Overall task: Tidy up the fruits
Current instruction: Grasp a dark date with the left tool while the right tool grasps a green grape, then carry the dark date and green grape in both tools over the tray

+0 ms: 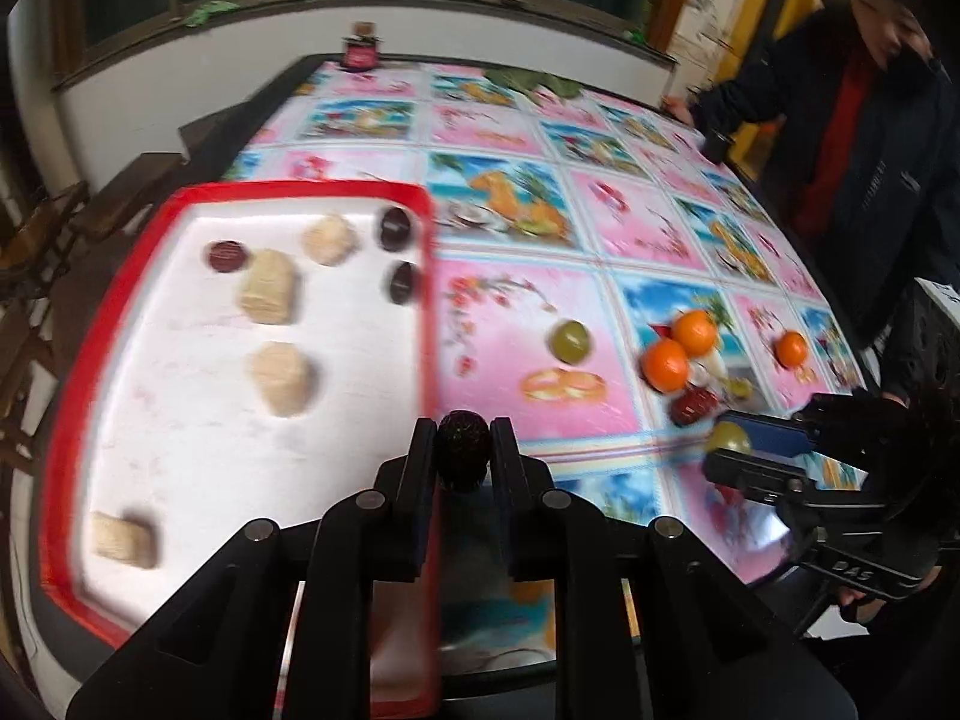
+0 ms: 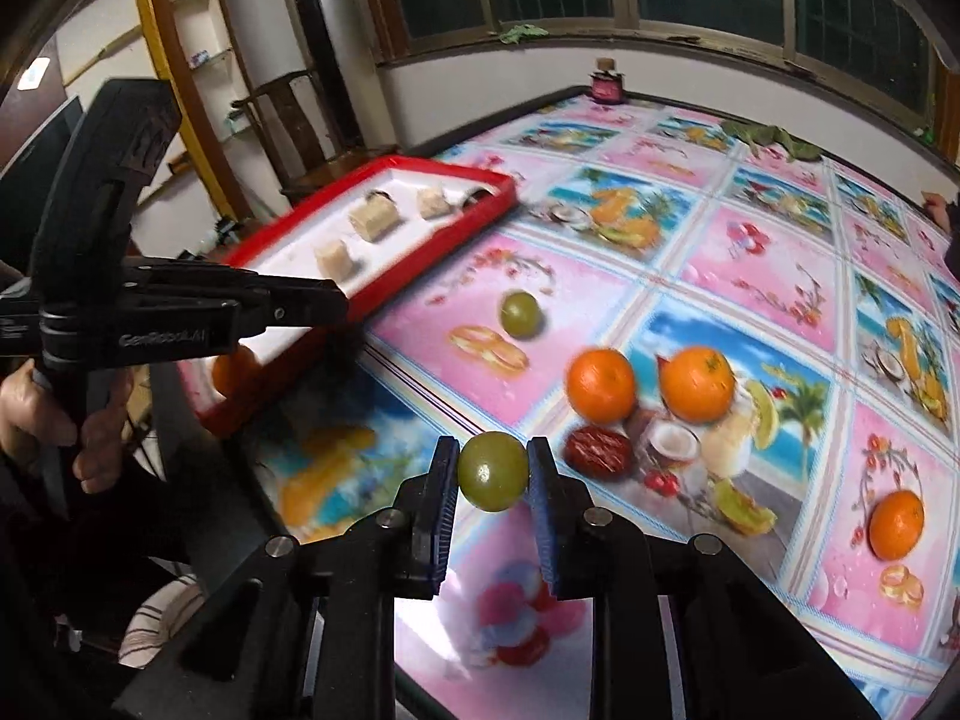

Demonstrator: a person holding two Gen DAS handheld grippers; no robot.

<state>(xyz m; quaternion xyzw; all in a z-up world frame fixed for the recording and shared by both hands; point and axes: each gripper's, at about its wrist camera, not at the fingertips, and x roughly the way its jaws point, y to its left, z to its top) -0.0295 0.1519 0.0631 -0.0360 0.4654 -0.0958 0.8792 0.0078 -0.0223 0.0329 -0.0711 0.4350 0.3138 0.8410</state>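
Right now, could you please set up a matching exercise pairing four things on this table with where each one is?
Things:
1. dark red fruit
2. green fruit
3. pale cake pieces
4. oranges

Places:
A. lying in the red tray
B. loose on the patterned tablecloth
C. clamped in the left gripper
D. clamped in the right gripper

Pairs: 1-C, 2-D, 3-A, 4-B
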